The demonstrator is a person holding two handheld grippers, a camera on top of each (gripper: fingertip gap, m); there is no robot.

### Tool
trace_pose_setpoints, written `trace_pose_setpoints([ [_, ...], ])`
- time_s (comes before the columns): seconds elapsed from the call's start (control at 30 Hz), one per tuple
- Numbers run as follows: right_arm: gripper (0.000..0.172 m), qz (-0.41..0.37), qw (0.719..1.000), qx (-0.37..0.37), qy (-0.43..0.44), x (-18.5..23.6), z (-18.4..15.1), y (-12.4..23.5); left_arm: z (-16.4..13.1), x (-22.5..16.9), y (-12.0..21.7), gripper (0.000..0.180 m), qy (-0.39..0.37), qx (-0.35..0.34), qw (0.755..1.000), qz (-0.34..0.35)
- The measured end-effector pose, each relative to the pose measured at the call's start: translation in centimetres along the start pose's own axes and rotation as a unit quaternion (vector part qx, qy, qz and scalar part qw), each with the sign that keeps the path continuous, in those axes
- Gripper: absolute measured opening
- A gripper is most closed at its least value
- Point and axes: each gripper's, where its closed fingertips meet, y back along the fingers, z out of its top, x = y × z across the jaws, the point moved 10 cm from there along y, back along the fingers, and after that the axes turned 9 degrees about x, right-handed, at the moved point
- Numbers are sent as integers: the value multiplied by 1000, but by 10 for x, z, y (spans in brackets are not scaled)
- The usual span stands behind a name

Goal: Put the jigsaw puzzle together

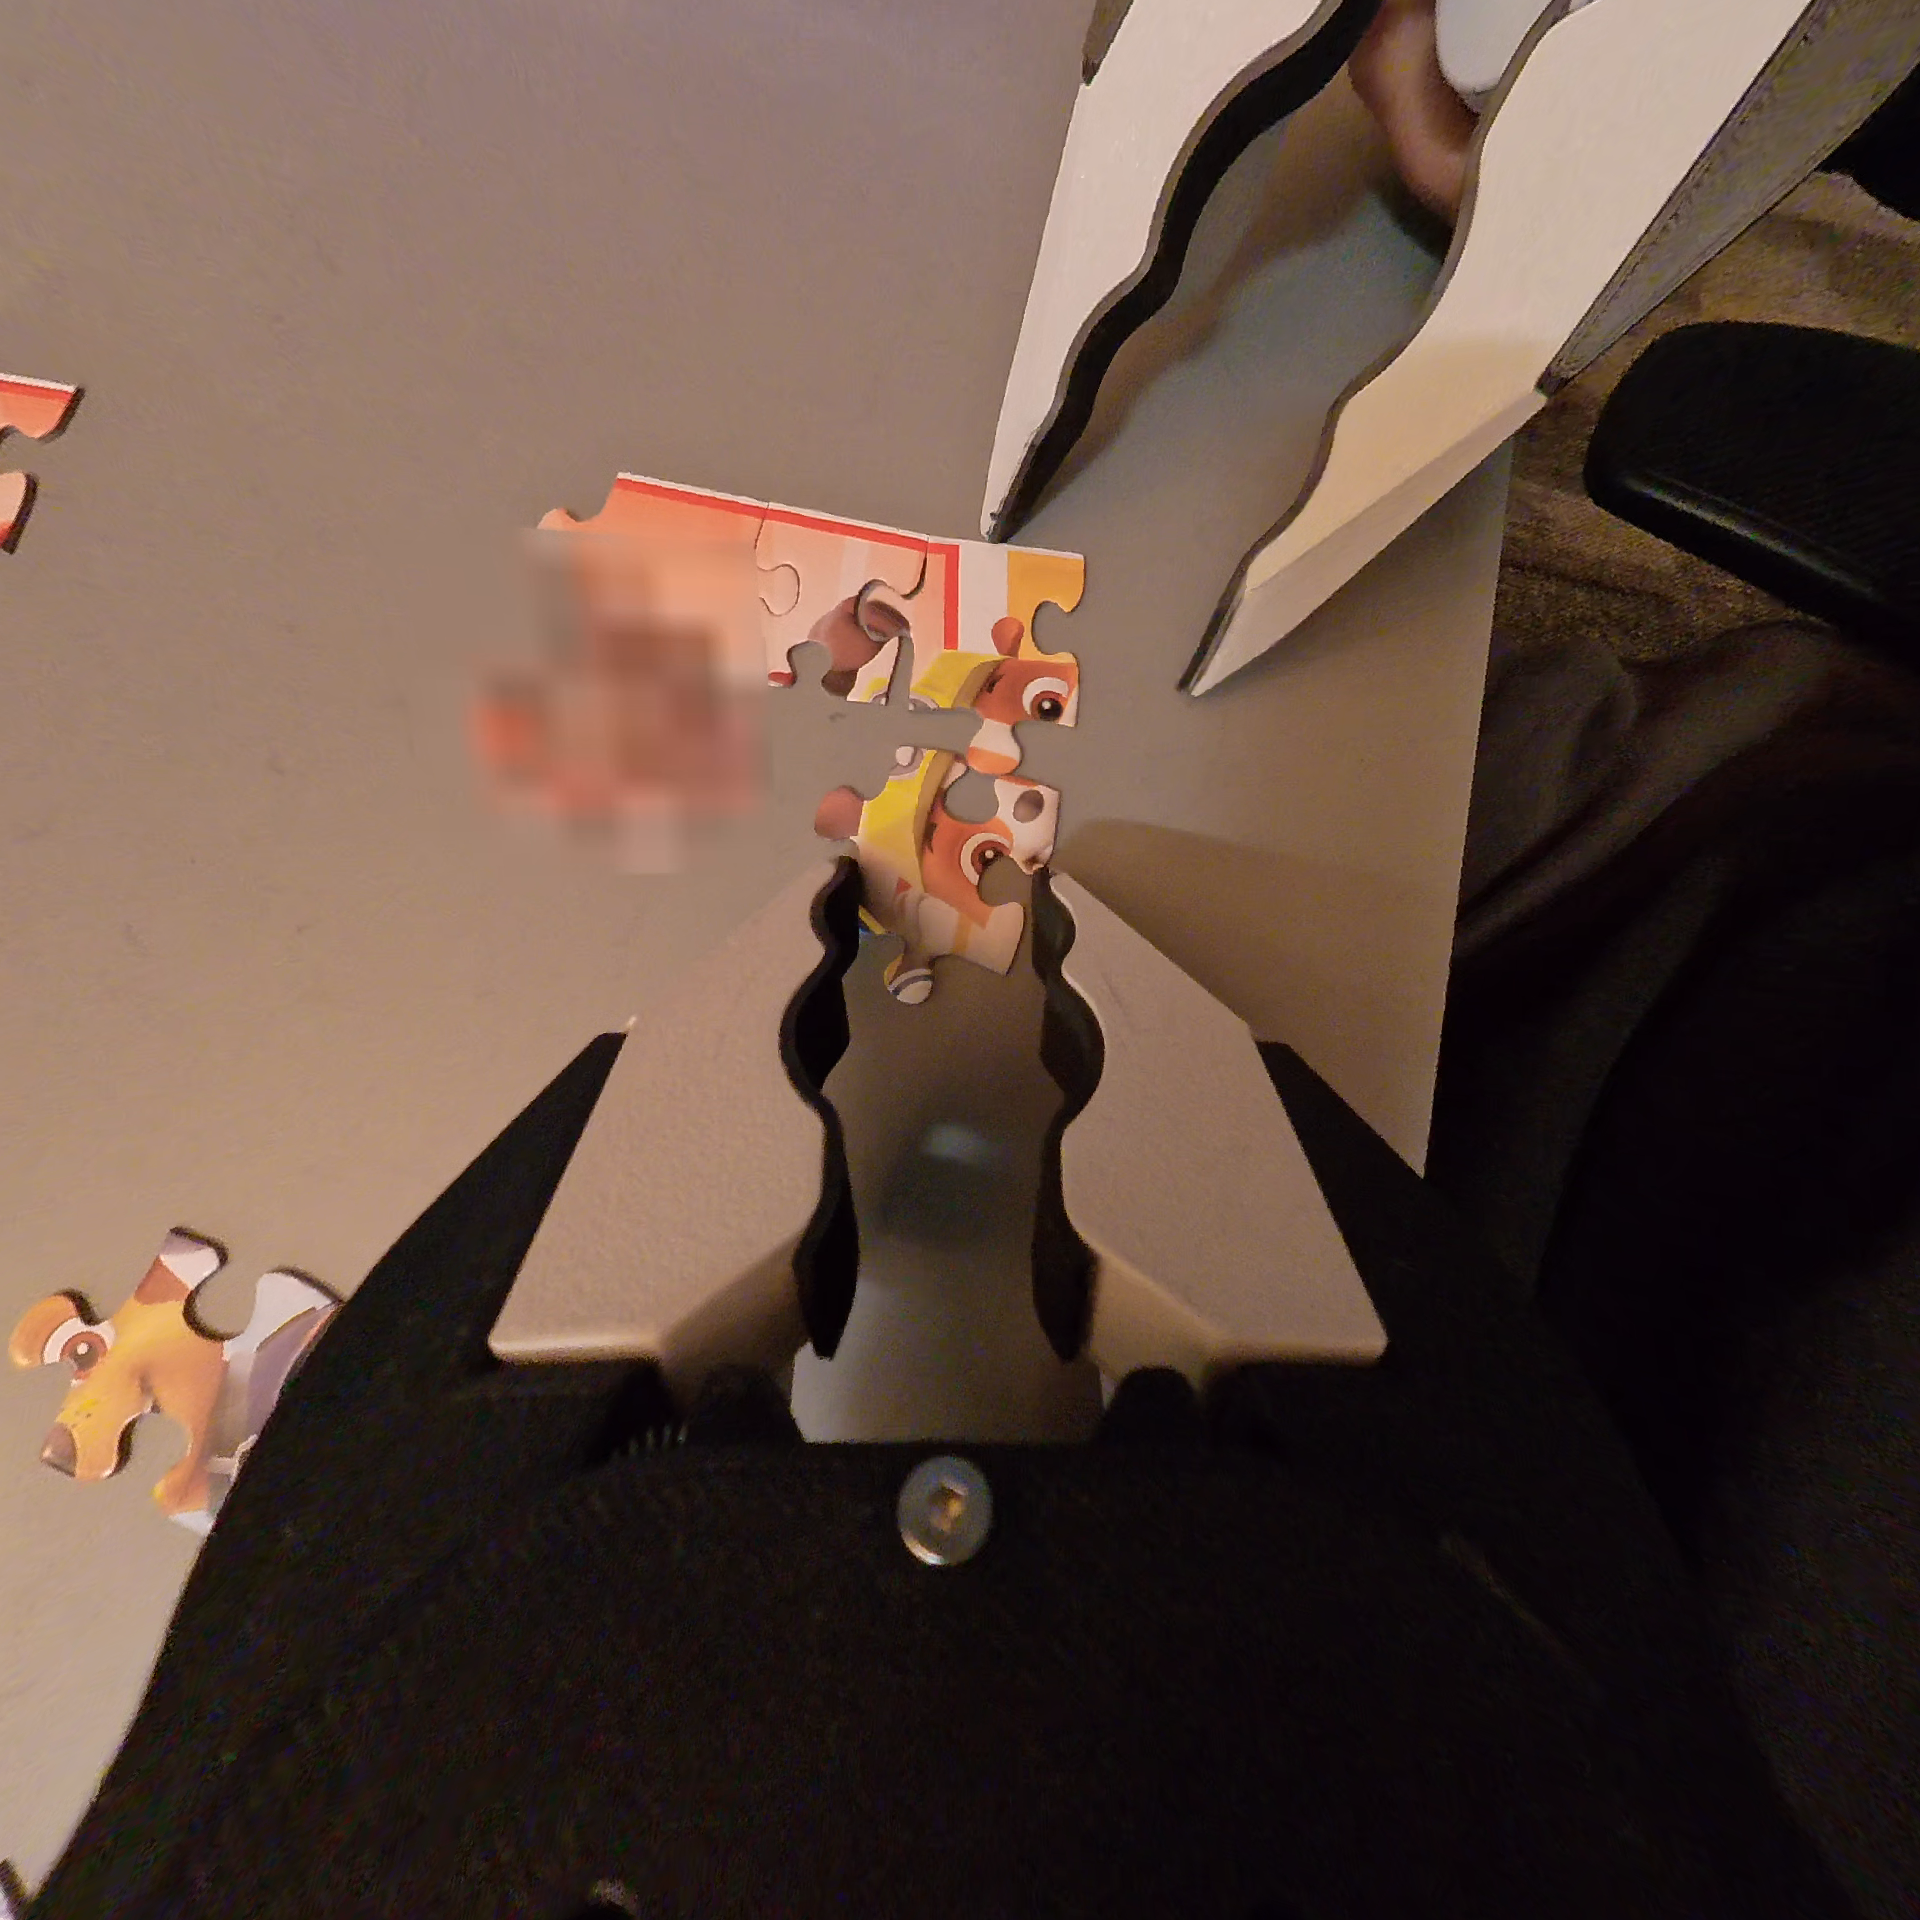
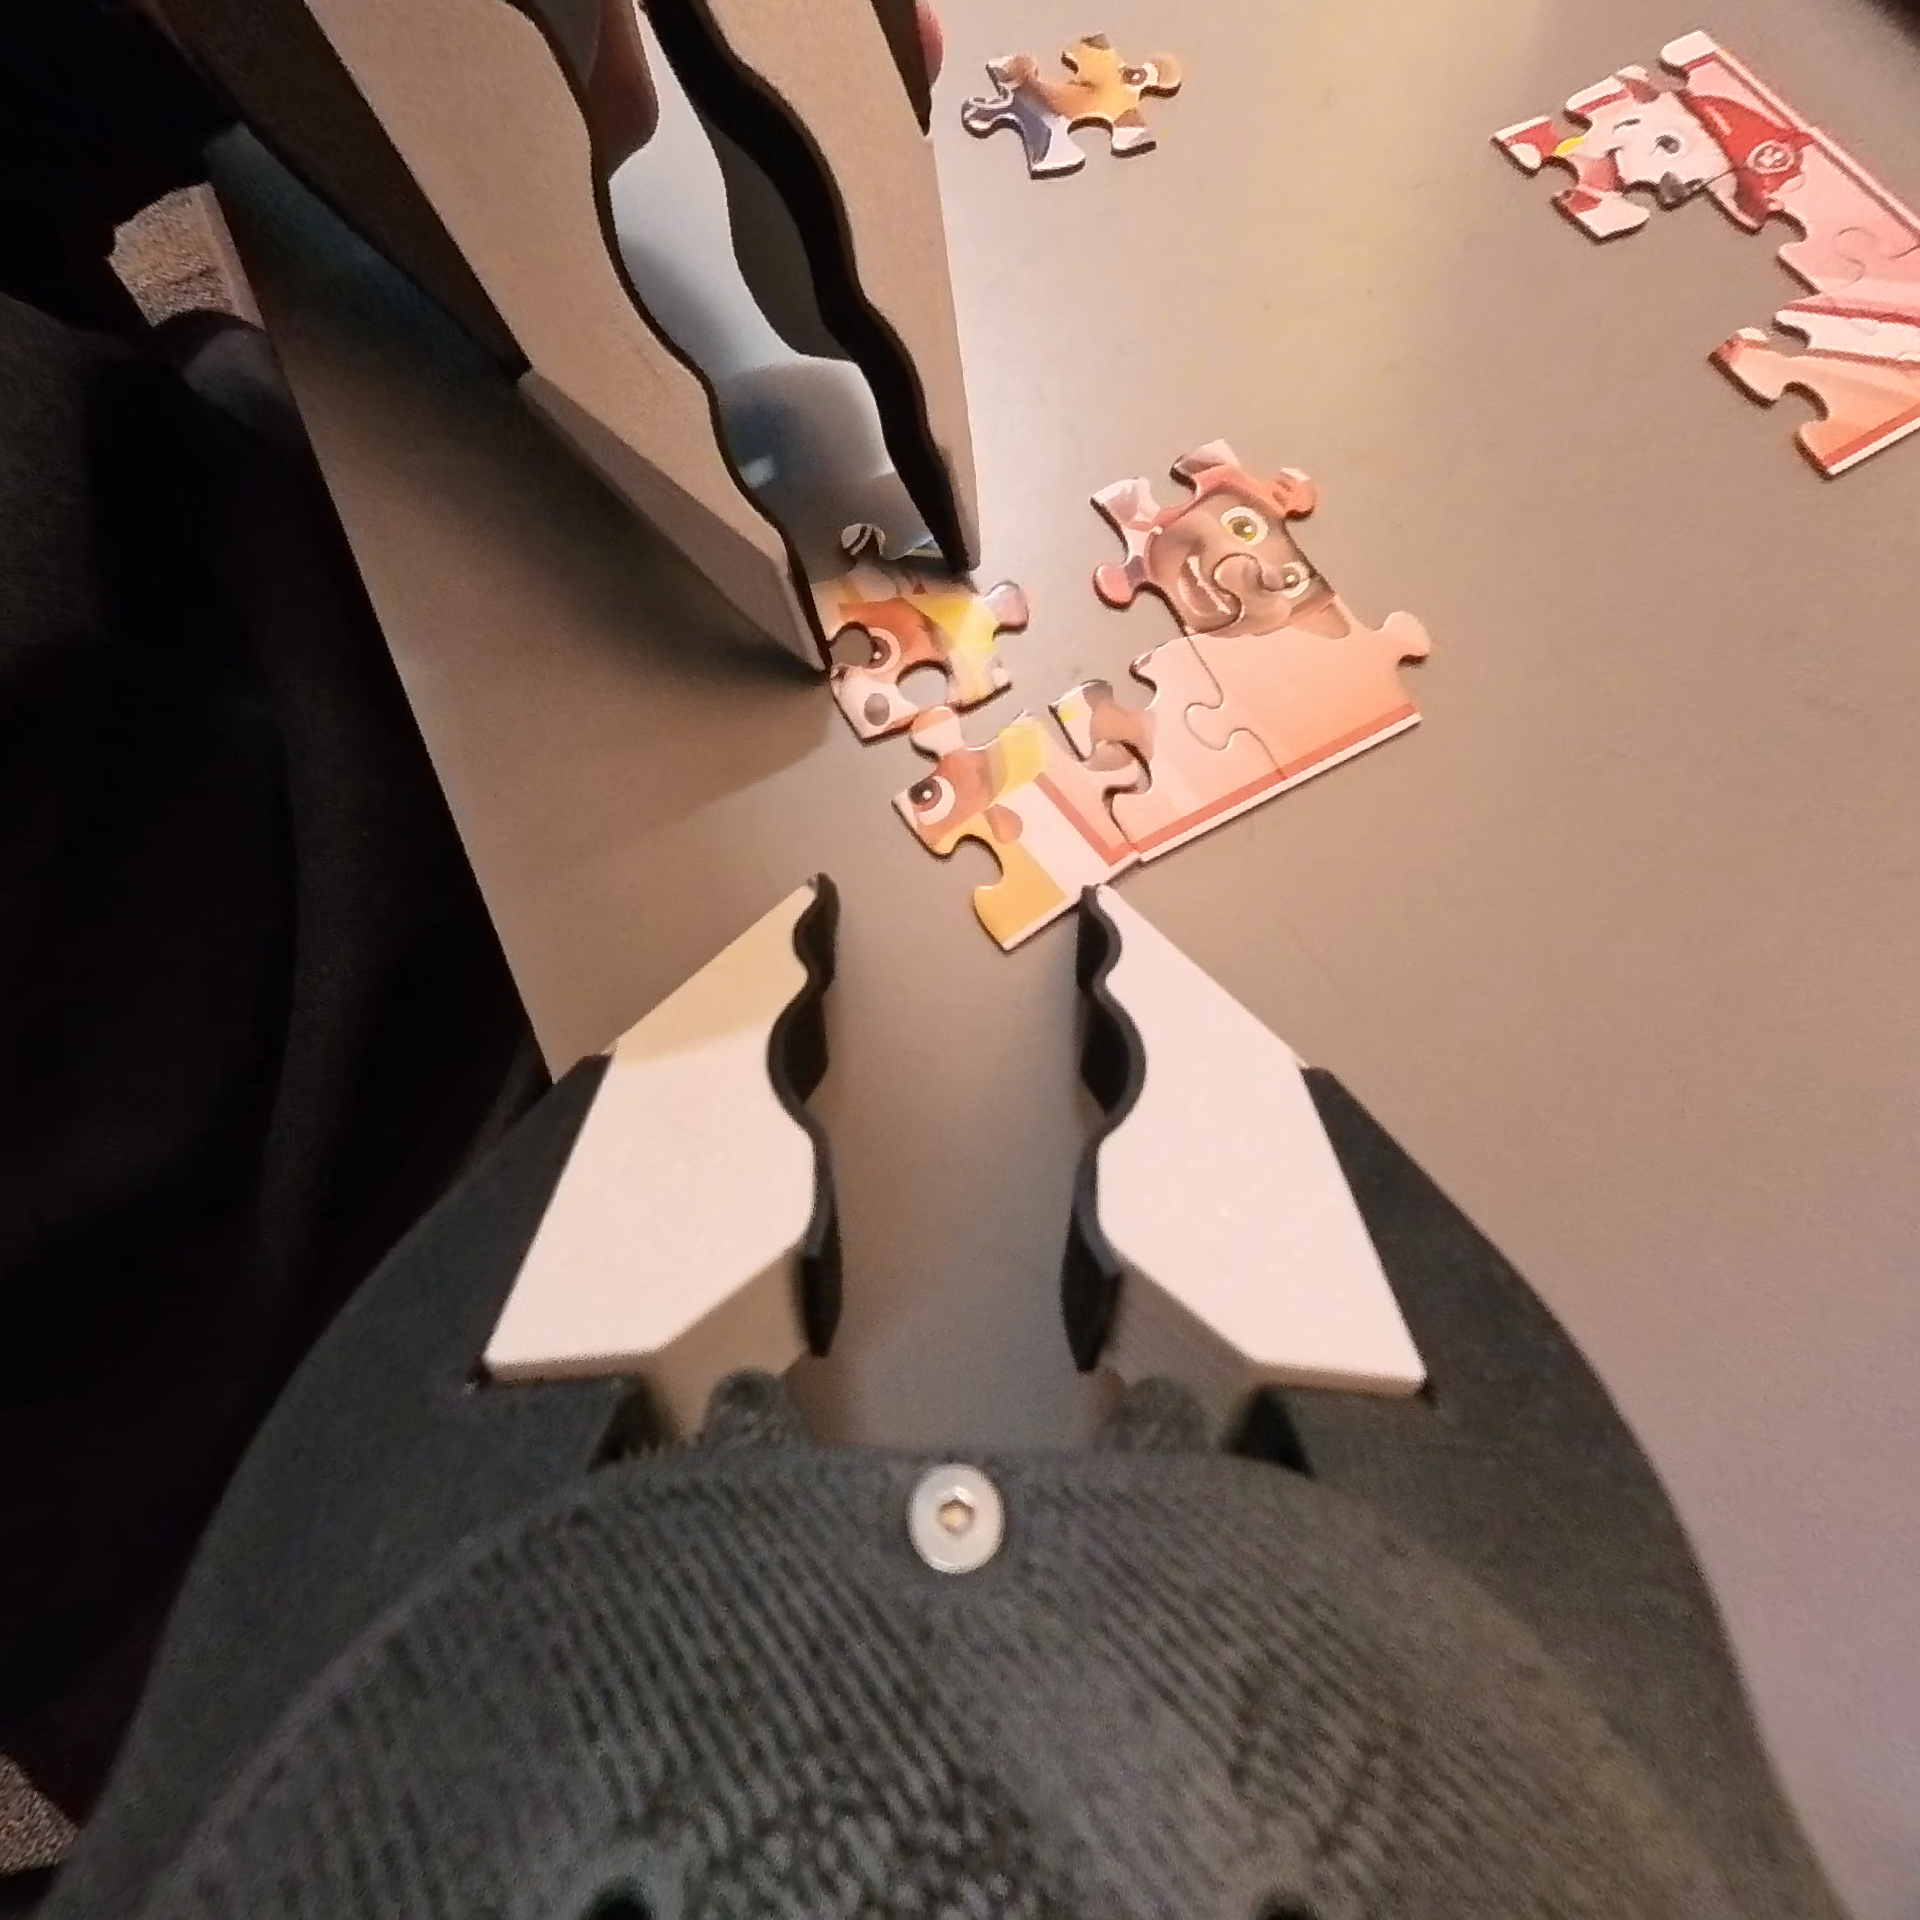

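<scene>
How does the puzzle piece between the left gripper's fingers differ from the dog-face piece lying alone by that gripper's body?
The gripped piece sits between the left gripper's fingers, beside the joined cluster; the lone dog-face piece lies apart, with no gripper on it. The gripped piece is orange and yellow; the lone one is tan and brown. Both lie on the grey table.

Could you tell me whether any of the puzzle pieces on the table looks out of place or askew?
Yes: the yellow and orange piece between the left hand-held gripper's fingers sits skewed, apart from the joined cluster, its socket not seated on the tab above. The other loose pieces lie flat on the table.
</scene>
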Motion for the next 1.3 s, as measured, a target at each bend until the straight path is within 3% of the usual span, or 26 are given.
trace_pose_setpoints([
  [0.53,29,-51,997,-7,-58,2,1,-2,-1,-7,0,30,11,3,999,36],
  [0.77,43,-44,993,-47,95,-2,12,9,-1,-6,-1,29,16,-2,999,30],
  [0.93,58,66,989,-42,127,-22,19,3,-2,-5,-1,29,18,-4,999,29],
  [1.1,62,73,982,0,175,-27,21,-10,-2,-4,-1,28,22,-7,999,25],
  [1.3,55,108,980,7,170,-32,24,-16,-3,-4,-1,28,23,-8,999,22],
])
